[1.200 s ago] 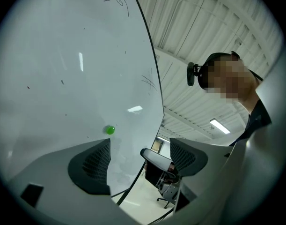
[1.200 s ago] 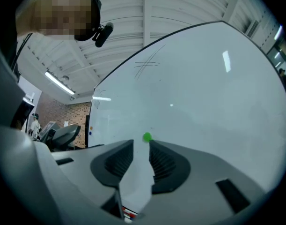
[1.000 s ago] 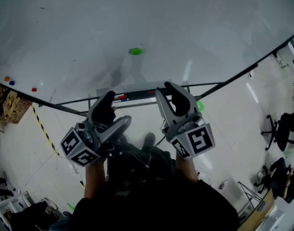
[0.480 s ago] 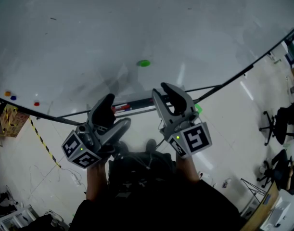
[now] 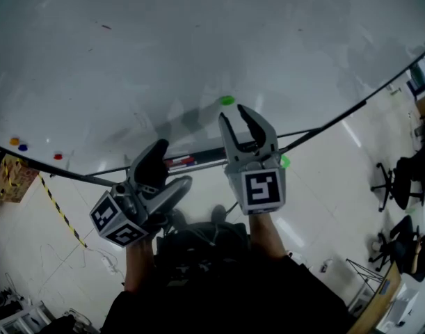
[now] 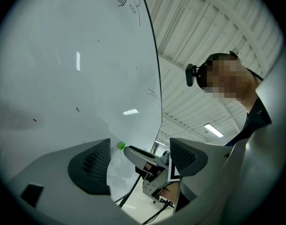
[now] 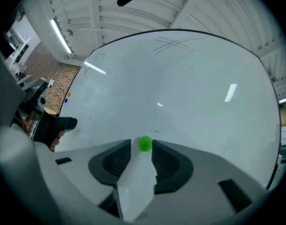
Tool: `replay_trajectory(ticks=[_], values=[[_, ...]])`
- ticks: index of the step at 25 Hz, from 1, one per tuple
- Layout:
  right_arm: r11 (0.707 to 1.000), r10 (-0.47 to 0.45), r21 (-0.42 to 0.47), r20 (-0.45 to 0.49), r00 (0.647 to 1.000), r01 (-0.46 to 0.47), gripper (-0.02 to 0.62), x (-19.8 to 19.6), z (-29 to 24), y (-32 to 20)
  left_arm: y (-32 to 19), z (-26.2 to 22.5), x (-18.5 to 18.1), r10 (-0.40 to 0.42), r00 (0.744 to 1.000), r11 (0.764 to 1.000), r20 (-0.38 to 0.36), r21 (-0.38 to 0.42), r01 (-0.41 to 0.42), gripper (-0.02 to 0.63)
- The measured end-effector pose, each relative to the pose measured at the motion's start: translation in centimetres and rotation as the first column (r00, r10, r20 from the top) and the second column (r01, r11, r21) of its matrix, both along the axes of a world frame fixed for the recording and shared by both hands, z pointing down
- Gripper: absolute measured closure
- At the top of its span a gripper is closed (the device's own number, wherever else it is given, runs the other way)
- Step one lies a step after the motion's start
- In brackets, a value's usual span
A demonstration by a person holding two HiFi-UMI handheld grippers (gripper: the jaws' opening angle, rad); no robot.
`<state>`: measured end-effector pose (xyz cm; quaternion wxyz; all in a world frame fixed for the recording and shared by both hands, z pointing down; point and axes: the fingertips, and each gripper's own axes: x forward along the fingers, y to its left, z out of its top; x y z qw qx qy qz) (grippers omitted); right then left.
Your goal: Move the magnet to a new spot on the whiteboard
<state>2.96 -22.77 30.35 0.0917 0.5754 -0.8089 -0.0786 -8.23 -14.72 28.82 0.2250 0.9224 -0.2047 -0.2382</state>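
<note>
A small green magnet sticks to the big whiteboard, low and near the middle. My right gripper points at it, tips just below it. In the right gripper view the magnet sits at the mouth of the right gripper, level with the tips, and the pads do not press on it. Those jaws have just been opening and stand open. My left gripper hangs lower left, open and empty. The left gripper view shows the magnet on the board beyond its open jaws.
A tray with markers runs along the board's bottom edge. Small orange, blue and red magnets sit at the board's lower left. Office chairs stand at the right. Striped floor tape lies at the left.
My right gripper has moved up to the green magnet, rolled so its marker cube faces the head camera, and spread its jaws wider. The left gripper has shifted a little.
</note>
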Motion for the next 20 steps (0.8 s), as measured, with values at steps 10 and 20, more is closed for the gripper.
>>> replay_trajectory(ticks=[10,20], values=[[0.994,0.108,0.037,-0.044,0.993,-0.107,0.425,-0.2,0.2,-2.1,0.3,-0.2,-1.2,0.002,1.000,1.000,0.025,0.026,-0.003,0.216],[0.987,0.154,0.051,-0.038,0.987,-0.152,0.443,-0.2,0.2,-2.2,-0.1,0.0,-1.5,0.001,0.999,1.000,0.035,0.022,-0.001,0.216]])
